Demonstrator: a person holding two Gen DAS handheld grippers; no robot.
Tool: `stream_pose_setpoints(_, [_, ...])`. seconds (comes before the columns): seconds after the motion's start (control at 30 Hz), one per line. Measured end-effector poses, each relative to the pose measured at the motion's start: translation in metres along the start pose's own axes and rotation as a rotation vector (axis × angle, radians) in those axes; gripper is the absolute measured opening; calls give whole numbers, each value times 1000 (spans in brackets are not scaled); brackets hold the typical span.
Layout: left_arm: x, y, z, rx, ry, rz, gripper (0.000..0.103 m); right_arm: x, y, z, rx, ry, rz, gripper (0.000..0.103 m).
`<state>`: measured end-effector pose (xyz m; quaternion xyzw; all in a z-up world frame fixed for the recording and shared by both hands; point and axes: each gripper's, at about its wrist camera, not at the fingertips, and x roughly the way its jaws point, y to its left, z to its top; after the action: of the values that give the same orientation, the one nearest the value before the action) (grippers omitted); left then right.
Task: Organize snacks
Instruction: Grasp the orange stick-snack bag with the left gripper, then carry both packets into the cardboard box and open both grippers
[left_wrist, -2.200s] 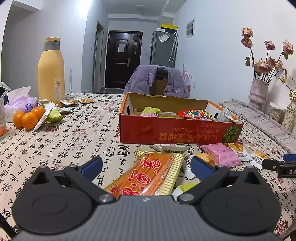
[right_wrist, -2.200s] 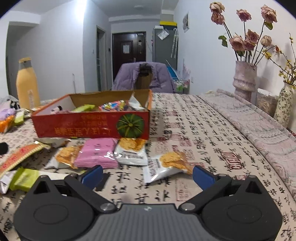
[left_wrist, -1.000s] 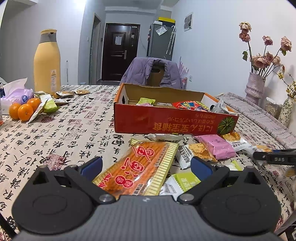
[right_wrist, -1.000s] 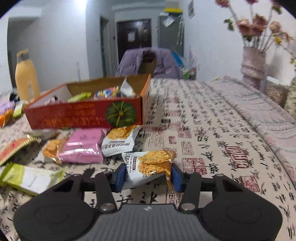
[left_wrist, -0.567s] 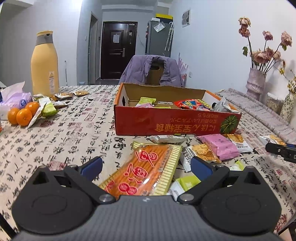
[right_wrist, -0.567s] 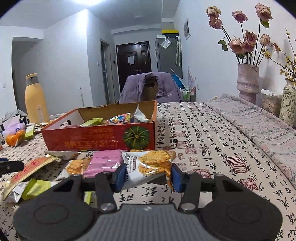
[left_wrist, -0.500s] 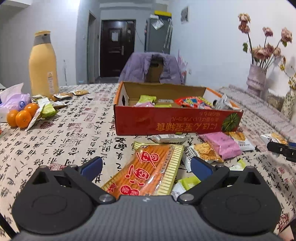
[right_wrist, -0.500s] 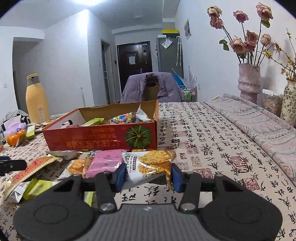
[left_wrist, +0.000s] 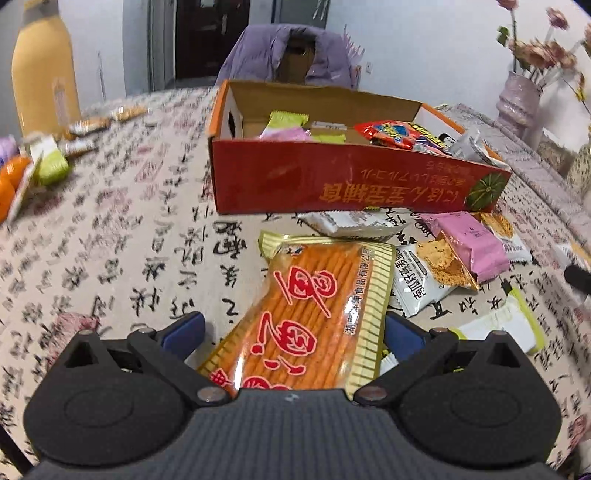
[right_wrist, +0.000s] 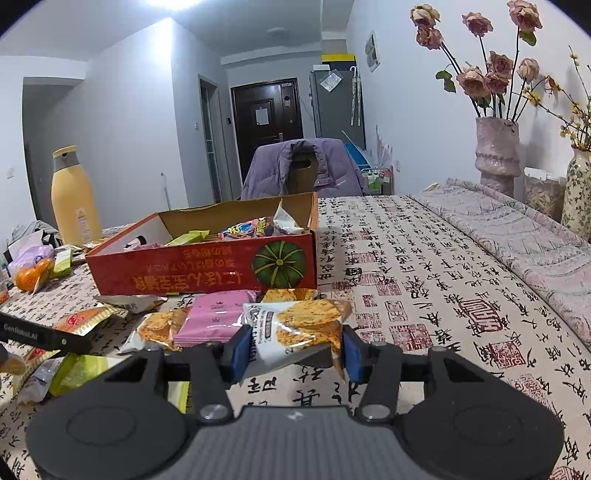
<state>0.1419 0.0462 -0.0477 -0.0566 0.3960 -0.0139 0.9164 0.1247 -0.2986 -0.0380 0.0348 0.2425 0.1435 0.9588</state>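
A long orange cracker pack (left_wrist: 314, 306) lies on the patterned cloth, and my left gripper (left_wrist: 291, 330) stands open astride its near end, tilted down over it. My right gripper (right_wrist: 295, 352) is shut on a white snack packet (right_wrist: 295, 328) with a cracker picture, held just above the table. Beyond both stands the red cardboard box (left_wrist: 351, 184) (right_wrist: 207, 273), open on top, with several snacks inside. In the right wrist view one finger of the left gripper (right_wrist: 37, 334) shows at the left edge.
Loose packets lie before the box: a pink one (left_wrist: 469, 243) (right_wrist: 218, 314) and a green-and-white one (left_wrist: 506, 325). A yellow bottle (right_wrist: 75, 195) and oranges (right_wrist: 31, 275) sit far left. Vases with flowers (right_wrist: 496, 155) stand right, a jacket-draped chair (right_wrist: 303, 166) behind.
My left gripper has moved forward and tipped down, so the orange pack now lies between its fingers. My right gripper closed on the white packet earlier and has lifted it off the cloth.
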Motion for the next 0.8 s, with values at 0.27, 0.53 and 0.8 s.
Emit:
stream_pose_setpoints(0.27, [-6,4,0,-34,-34,27,74,2,3,-1,-4,8,11,49])
stream_pose_setpoints(0.53, [-18,3,-8,-26,-89,68,46,1,4,-3,-3,8,14,49])
stream_pose_setpoints(0.8, [-46,-5,-9,7,-197,87,44,-2,8,-2,-3,-1,20,49])
